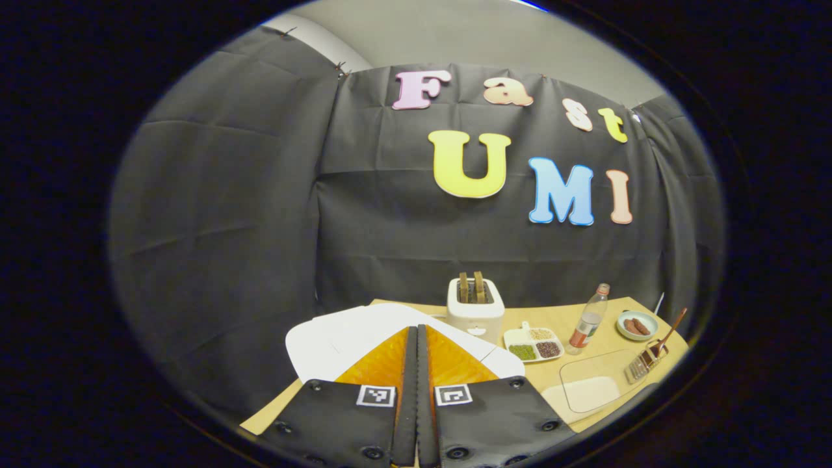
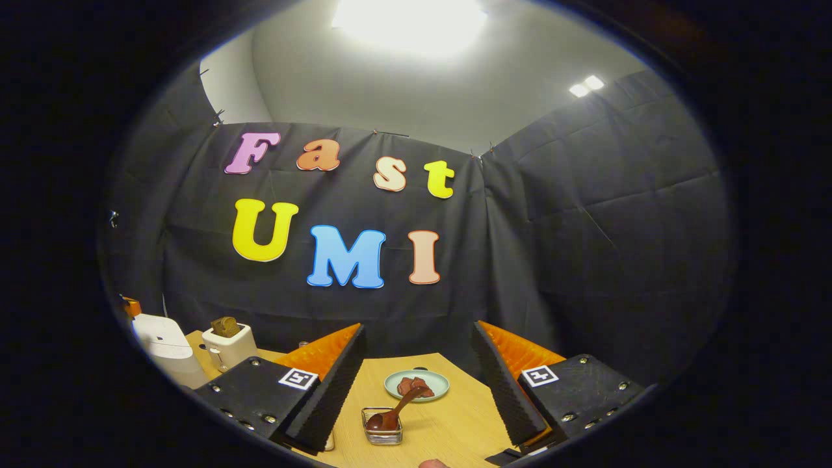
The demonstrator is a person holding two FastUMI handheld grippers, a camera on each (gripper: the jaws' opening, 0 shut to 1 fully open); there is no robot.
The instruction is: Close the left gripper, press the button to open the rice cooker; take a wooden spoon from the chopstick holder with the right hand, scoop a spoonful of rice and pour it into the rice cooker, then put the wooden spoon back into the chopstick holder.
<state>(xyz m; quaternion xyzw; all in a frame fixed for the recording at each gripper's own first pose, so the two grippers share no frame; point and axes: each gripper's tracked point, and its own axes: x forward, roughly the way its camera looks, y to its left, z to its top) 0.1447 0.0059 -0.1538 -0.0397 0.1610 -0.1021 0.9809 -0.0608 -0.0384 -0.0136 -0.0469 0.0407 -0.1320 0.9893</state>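
Observation:
In the left gripper view my left gripper [image 1: 416, 330] is shut with nothing between its fingers, its tips just over the white rice cooker [image 1: 325, 341]. Far right on the table, the wire chopstick holder [image 1: 642, 365] holds the wooden spoon [image 1: 671, 328], beside a clear container of rice [image 1: 588, 389]. In the right gripper view my right gripper [image 2: 419, 331] is open, and the chopstick holder [image 2: 382, 429] with the wooden spoon [image 2: 398, 408] sits between and below its fingers, apart from them. The rice cooker [image 2: 166, 348] stands at the far left there.
A white toaster [image 1: 476, 311] with bread stands behind the cooker. A divided dish of beans [image 1: 534, 344], a bottle [image 1: 588, 322] and a plate of sausages [image 1: 637, 325] lie along the wooden table [image 1: 559, 315]. The plate [image 2: 416, 385] lies just beyond the holder.

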